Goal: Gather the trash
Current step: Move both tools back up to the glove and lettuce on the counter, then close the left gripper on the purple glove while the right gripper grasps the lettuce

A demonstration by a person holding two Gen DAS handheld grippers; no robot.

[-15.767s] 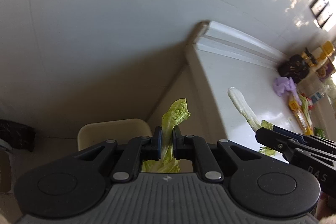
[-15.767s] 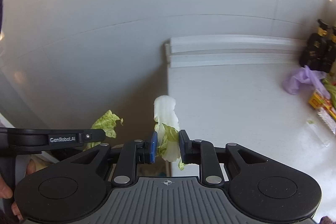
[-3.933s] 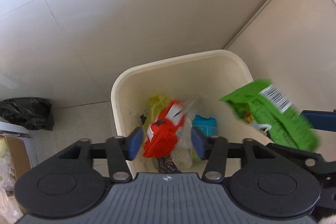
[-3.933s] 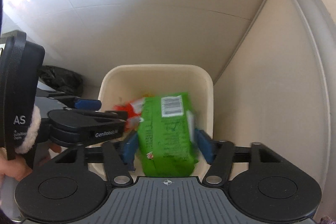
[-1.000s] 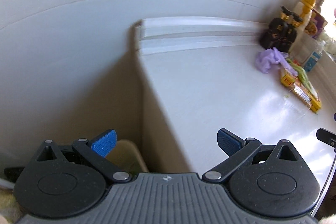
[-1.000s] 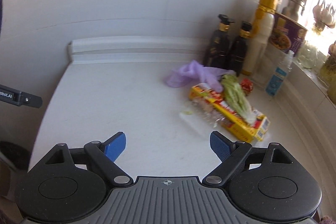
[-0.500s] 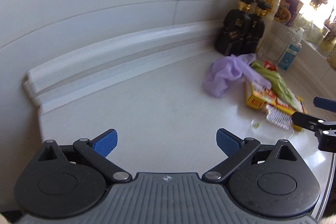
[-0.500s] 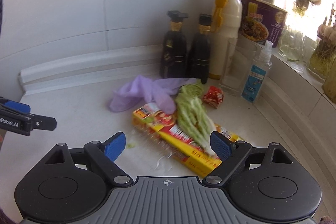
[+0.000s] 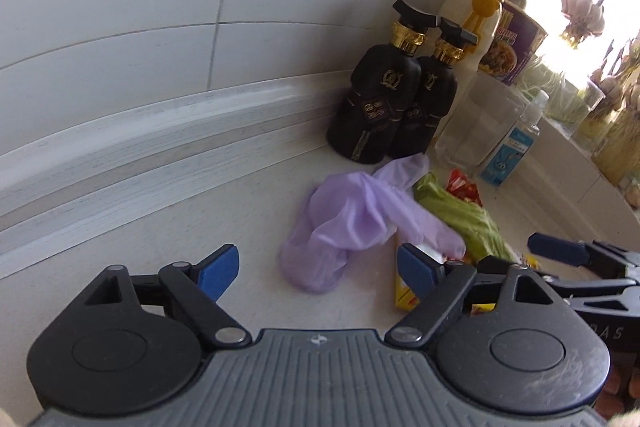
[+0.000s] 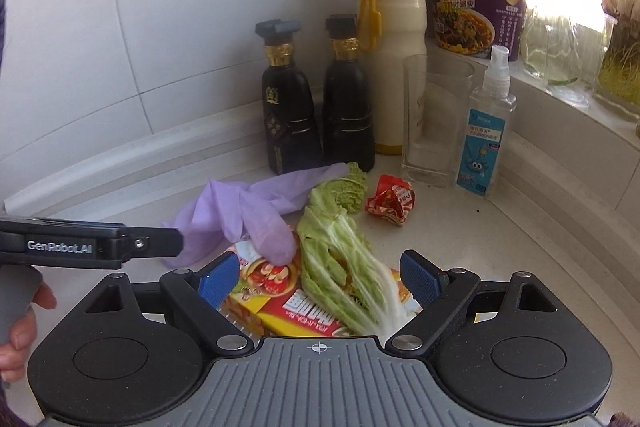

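Two claws poised over the last pile of trash on the desk

The purple glove (image 9: 352, 223) is framed just ahead of the left claw (image 9: 318, 273), at 12 o'clock, its long axis running toward 1 o'clock; that claw's jaws are closing, with nothing pressed between them yet. The cabbage leaf (image 10: 340, 259) lies between the spread, empty jaws of the right claw (image 10: 318, 277), stem nearest, tip toward 12 o'clock, on the yellow packet (image 10: 280, 303). A crumpled red wrapper (image 10: 391, 203) sits at 1 o'clock. Dark bottles (image 10: 316, 107), a glass (image 10: 434, 123) and a spray bottle (image 10: 486, 131) stand close behind.
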